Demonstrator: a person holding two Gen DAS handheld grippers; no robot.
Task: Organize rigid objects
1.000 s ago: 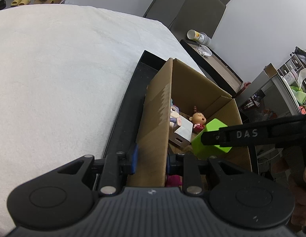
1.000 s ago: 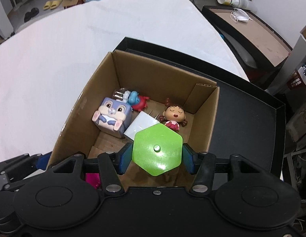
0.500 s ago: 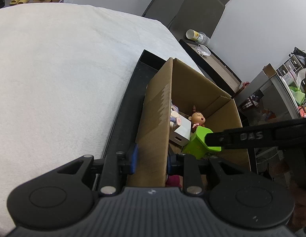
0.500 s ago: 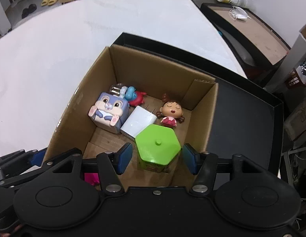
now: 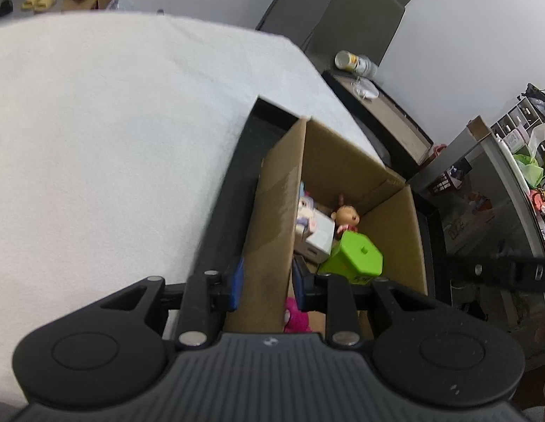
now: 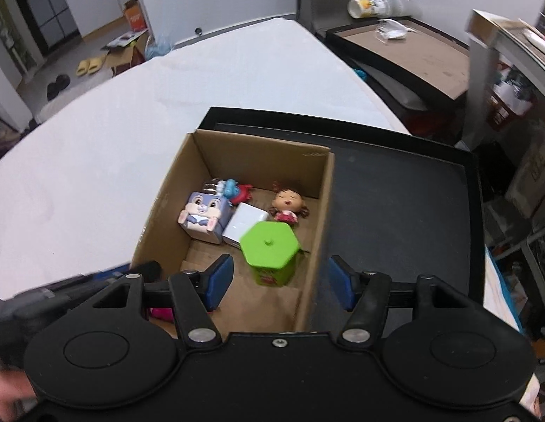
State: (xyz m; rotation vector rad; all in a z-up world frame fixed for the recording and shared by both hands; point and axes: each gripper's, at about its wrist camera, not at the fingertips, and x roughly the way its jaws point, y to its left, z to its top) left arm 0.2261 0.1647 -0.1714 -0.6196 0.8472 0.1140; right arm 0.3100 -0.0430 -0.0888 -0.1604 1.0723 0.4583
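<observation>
White cloth-covered table [image 6: 138, 147] fills most of both views. On its edge sits a shallow black tray [image 6: 406, 193], and a brown cardboard box [image 6: 258, 158] stands open-topped in the tray's left part.

Left gripper [image 5: 267, 279]: clenched on the box's near-left wall, one blue pad outside the cardboard, the other inside. It points down at a slant along that wall.

Right gripper [image 6: 277, 279]: above the box, jaws opening, nothing pressed between the pads. The box's right wall edge runs through the gap near the right pad; the frame is motion-blurred there.

Box contents, biggest first:
- Green hexagonal container [image 6: 270, 251] with a small knob on its lid, upright on the box floor, released, near the right wall. It sits below and ahead of the right gripper's pads, not touching them.
- Purple-grey bunny cube toy [image 6: 202, 216] by the left wall.
- White block [image 6: 246, 221] between bunny and green container, touching or just beside both.
- Doll figure with brown hair and pink dress [image 6: 288, 205], lying toward the far right corner, just behind the green container.
- Small blue-and-red figure [image 6: 237, 190] behind the bunny, at the far wall.
- Pink item [image 5: 297, 318] at the near end, mostly hidden by the grippers; can't tell what it is.
</observation>
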